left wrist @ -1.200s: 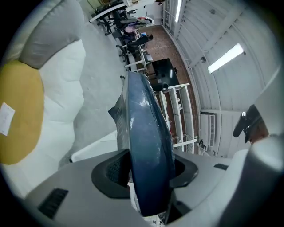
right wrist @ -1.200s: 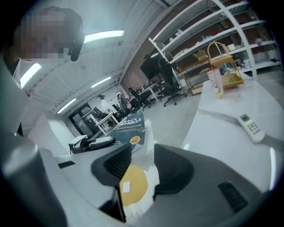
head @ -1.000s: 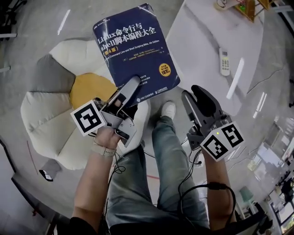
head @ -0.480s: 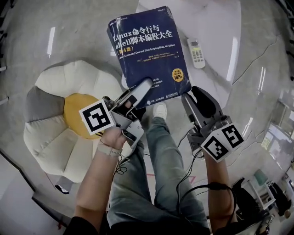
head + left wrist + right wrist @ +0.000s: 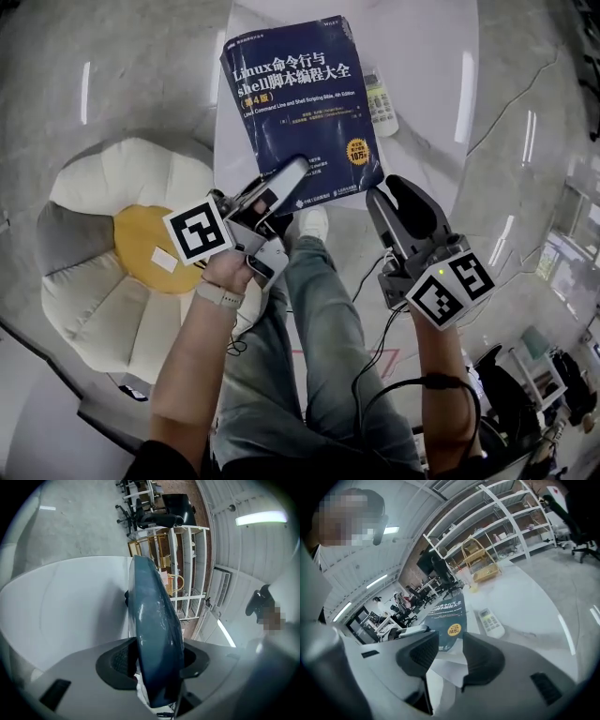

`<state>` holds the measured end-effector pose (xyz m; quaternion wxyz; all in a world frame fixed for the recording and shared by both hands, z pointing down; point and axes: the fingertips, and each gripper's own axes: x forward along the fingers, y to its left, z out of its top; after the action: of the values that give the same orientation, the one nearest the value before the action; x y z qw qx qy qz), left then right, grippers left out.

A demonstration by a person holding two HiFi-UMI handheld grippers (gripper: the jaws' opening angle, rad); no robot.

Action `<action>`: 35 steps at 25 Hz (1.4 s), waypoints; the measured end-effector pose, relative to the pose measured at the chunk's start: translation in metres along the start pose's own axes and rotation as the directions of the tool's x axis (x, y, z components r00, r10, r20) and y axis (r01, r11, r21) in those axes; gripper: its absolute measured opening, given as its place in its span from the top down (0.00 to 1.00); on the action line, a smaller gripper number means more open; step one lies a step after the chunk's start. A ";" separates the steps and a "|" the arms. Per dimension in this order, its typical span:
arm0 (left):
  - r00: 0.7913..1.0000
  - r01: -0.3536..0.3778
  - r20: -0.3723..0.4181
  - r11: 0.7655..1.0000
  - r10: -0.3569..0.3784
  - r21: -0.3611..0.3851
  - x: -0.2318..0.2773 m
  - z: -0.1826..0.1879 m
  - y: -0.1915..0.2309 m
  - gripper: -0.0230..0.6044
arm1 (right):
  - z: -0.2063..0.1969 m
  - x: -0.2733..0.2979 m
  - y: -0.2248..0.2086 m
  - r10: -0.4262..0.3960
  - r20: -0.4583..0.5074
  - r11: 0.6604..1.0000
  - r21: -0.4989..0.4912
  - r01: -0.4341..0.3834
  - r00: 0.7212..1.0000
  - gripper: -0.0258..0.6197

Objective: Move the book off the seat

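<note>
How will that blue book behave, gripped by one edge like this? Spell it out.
The book looks thick, so probably heavy for its size; clamped only at its lower edge by the left gripper, it may droop or twist. Its glossy cover, shining in the left gripper view, could slip between the fingers.

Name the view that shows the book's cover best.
The head view: the book faces the camera, clamped at its lower edge by the left gripper. The left gripper view shows it edge-on between the jaws; the right gripper view shows it small and distant.
</note>
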<state>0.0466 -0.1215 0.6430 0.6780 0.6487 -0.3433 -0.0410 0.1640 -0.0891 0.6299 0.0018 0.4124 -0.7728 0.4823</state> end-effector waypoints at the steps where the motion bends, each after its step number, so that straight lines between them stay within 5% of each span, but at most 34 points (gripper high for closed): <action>1: 1.000 0.007 -0.006 1.000 -0.006 0.024 -0.002 0.001 0.003 0.64 | -0.001 0.001 0.001 0.000 0.002 1.000 -0.008 0.000 1.000 0.73; 5: 1.000 -0.008 -0.027 0.995 0.011 0.104 -0.003 0.005 0.007 0.64 | -0.004 0.006 0.003 0.009 -0.006 1.000 -0.011 -0.009 1.000 0.73; 16: 0.994 -0.112 0.012 0.992 0.111 0.054 -0.009 0.012 0.006 0.64 | 0.027 0.003 0.010 0.044 -0.057 0.999 -0.017 -0.045 0.997 0.73; 23: 0.993 -0.104 -0.043 0.987 0.110 0.125 -0.003 0.008 0.002 0.44 | 0.018 0.027 0.019 0.068 -0.130 0.994 -0.072 -0.078 0.989 0.73; 29: 0.969 -0.206 -0.080 0.944 0.233 0.256 -0.003 0.000 -0.006 0.36 | 0.007 0.048 0.023 0.088 -0.226 0.984 -0.132 -0.120 0.970 0.73; 35: 0.923 -0.296 -0.109 0.862 0.369 0.413 -0.010 -0.011 0.001 0.35 | -0.001 0.051 0.019 0.063 -0.252 0.976 -0.186 -0.112 0.966 0.73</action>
<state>0.0441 -0.1068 0.6402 0.5615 0.7017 -0.3872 0.2061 0.1174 -0.1171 0.6365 0.1170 0.3128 -0.8286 0.4494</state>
